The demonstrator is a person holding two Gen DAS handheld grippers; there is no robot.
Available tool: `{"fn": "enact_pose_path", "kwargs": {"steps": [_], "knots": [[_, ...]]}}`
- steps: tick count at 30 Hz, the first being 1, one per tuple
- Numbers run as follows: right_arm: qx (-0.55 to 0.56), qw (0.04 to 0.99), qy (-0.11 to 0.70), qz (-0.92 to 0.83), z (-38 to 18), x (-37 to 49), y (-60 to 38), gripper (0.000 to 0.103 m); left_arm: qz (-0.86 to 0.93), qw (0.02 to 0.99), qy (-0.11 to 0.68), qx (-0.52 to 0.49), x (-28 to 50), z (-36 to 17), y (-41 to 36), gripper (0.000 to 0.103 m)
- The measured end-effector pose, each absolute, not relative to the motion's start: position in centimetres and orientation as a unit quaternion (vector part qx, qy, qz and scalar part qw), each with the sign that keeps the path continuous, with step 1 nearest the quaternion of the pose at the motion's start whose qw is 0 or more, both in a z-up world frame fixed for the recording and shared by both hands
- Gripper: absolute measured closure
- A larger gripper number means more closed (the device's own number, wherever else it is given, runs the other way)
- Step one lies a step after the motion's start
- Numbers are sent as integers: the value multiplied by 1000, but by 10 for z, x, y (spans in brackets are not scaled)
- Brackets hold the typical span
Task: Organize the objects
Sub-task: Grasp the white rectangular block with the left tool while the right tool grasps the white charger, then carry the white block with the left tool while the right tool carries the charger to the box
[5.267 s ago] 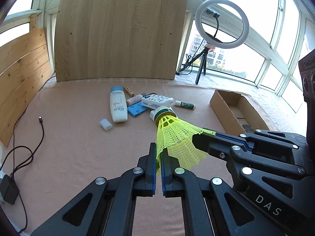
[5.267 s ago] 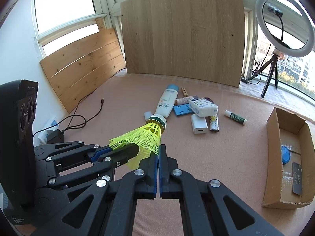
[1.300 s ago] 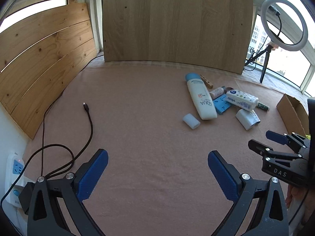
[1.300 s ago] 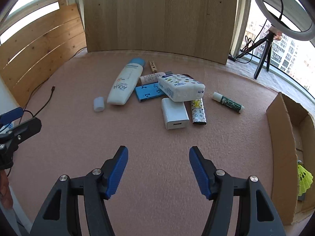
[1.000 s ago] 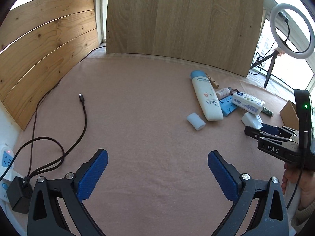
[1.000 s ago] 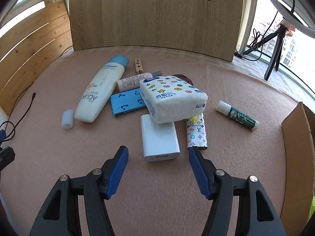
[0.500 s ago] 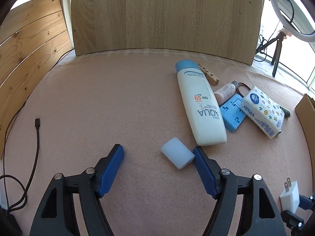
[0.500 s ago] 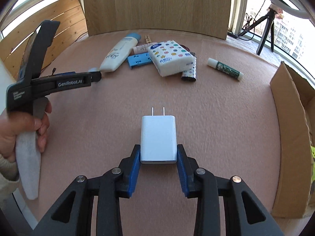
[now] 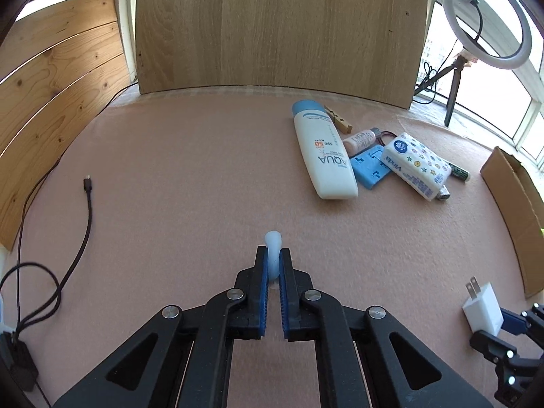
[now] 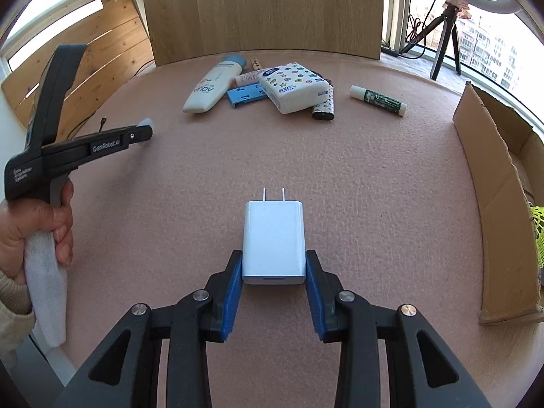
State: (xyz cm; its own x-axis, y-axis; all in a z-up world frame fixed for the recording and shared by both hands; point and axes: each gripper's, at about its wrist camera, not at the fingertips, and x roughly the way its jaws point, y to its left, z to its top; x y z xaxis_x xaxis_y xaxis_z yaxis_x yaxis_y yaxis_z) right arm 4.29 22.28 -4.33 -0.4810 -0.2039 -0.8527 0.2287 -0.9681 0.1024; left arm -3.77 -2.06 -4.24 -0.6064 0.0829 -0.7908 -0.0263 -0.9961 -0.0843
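My left gripper [image 9: 273,255] is shut on a small pale blue-white cap [image 9: 273,243] and holds it above the pink felt table. From the right wrist view the left gripper [image 10: 144,132] shows at the left with the cap [image 10: 145,123] at its tip. My right gripper [image 10: 274,261] is shut on a white plug charger [image 10: 273,241], prongs pointing forward; it also shows in the left wrist view [image 9: 482,307]. A cardboard box [image 10: 489,183] stands at the right with a yellow shuttlecock [image 10: 538,234] inside.
A pile lies at the back: white AQUA bottle [image 9: 324,156], blue card [image 9: 370,166], tissue pack [image 9: 416,165], small pink tube [image 9: 358,139], clothespin [image 9: 338,122], patterned lighter [image 10: 323,105], green glue stick [image 10: 379,100]. A black cable [image 9: 81,224] trails at the left. A ring light [image 9: 486,17] stands behind.
My left gripper has shut on the pale cap and lifted it off the table. My right gripper still holds the charger in much the same place.
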Motion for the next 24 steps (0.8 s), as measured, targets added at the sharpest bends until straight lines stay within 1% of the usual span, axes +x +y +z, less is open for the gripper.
{"fn": "enact_pose_path", "kwargs": {"steps": [5,10,19,24], "knots": [[480,108,17,-870,-28,42,201,72,897,57,-69,-432,11,-29,-34,98],[478,63,-7,-876,-15,38,188,72,906,98,-66,-407,48,-13,-40,98],[496,-17,-51,-867,-15,34,188,72,911,143,-96,-375,75,0,-57,97],[490,-42,-32,-870,-9,40,182,72,912,160,-106,-362,83,7,-65,97]]}}
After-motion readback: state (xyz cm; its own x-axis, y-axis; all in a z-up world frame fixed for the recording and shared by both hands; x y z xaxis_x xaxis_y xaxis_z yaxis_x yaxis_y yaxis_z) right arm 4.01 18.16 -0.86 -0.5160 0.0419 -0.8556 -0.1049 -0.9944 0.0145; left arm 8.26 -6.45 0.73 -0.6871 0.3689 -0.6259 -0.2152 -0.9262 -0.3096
